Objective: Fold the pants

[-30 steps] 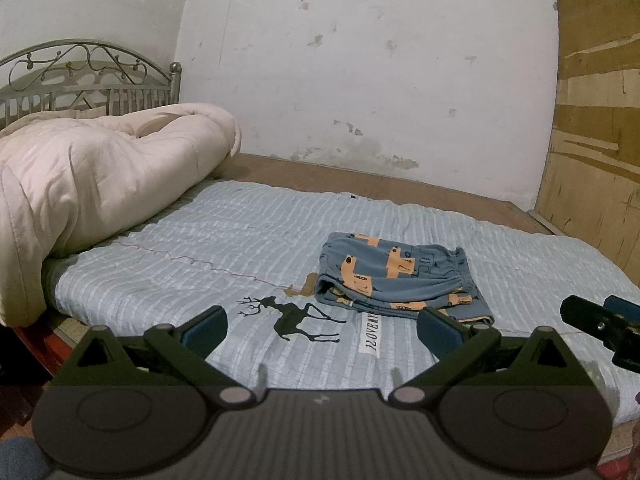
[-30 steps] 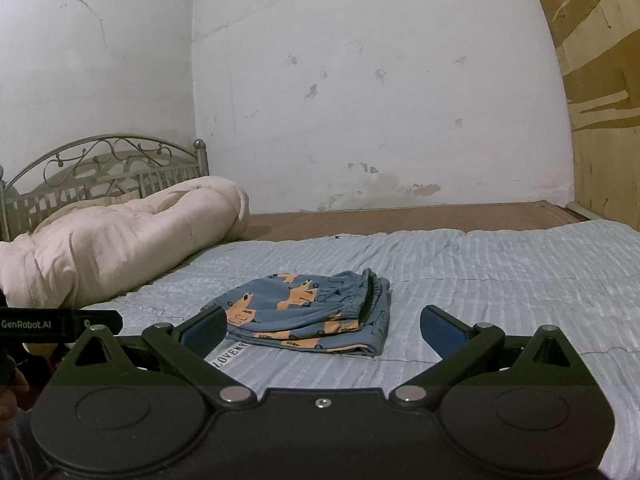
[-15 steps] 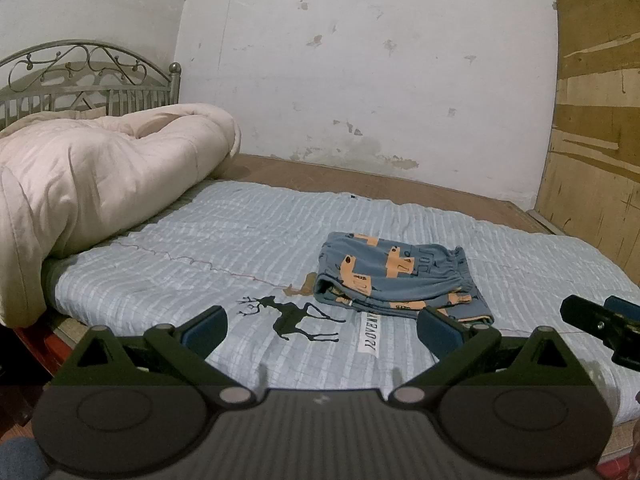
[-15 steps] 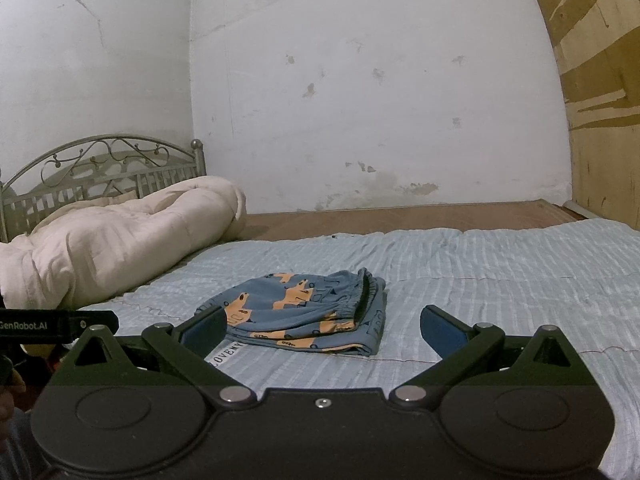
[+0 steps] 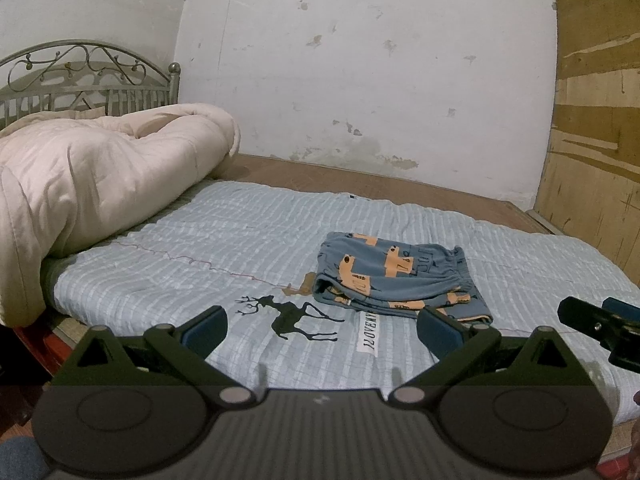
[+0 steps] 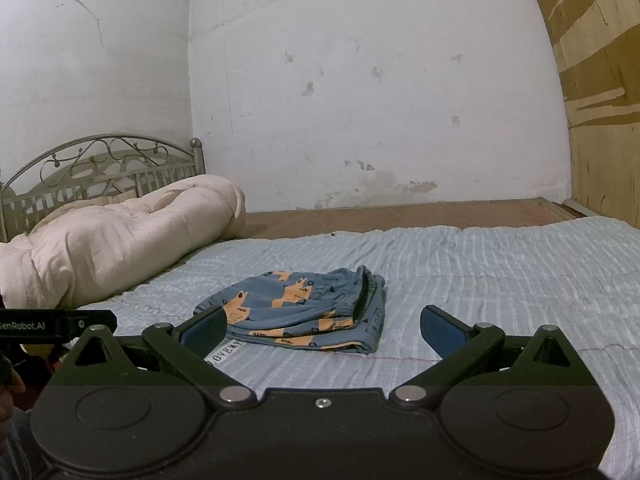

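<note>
Pants (image 5: 394, 278) sit in a compact folded stack mid-bed on the striped blue quilt (image 5: 224, 248), waistband on the far right side; looks essentially done. Left hand-held gripper (image 5: 320, 326) and right hand-held gripper (image 6: 320, 326) both have jaws spread wide, holding nothing, hovering short of the stack near the bed's front edge. Risk from here: any extra nudge or a pinch on only the top layer would drag it off and undo the fold, since the fabric looks soft and loose.
</note>
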### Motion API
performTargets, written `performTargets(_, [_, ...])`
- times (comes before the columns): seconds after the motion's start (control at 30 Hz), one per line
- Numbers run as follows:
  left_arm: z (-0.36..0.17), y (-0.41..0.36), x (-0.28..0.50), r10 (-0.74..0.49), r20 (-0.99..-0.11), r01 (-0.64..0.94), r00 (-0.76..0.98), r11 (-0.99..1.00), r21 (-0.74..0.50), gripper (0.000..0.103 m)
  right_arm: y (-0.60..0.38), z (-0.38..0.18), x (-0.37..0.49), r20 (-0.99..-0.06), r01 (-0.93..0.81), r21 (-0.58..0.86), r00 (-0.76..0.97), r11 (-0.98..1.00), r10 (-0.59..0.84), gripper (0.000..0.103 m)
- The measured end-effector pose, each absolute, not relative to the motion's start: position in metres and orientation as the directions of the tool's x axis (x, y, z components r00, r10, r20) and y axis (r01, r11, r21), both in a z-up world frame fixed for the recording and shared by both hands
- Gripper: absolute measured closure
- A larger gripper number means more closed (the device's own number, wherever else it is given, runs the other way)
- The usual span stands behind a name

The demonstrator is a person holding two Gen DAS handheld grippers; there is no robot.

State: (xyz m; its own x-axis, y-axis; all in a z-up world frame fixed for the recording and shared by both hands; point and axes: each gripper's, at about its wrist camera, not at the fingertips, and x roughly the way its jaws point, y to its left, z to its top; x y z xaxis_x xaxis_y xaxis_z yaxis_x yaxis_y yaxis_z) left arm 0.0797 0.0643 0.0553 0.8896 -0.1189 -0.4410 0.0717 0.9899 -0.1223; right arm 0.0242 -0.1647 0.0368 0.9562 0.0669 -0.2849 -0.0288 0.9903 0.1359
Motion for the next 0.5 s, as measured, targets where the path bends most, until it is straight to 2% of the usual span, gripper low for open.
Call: performTargets(0.5, [0.0527, 0.0628, 0.08, -0.086, -0.452, 0.044, 0.888, 0.994, -0.104, 0.001, -0.1647, 0.0342, 0.0245, -0.296, -0.029, 0.135, 0.953, 0.99, 0.068, 0.001])
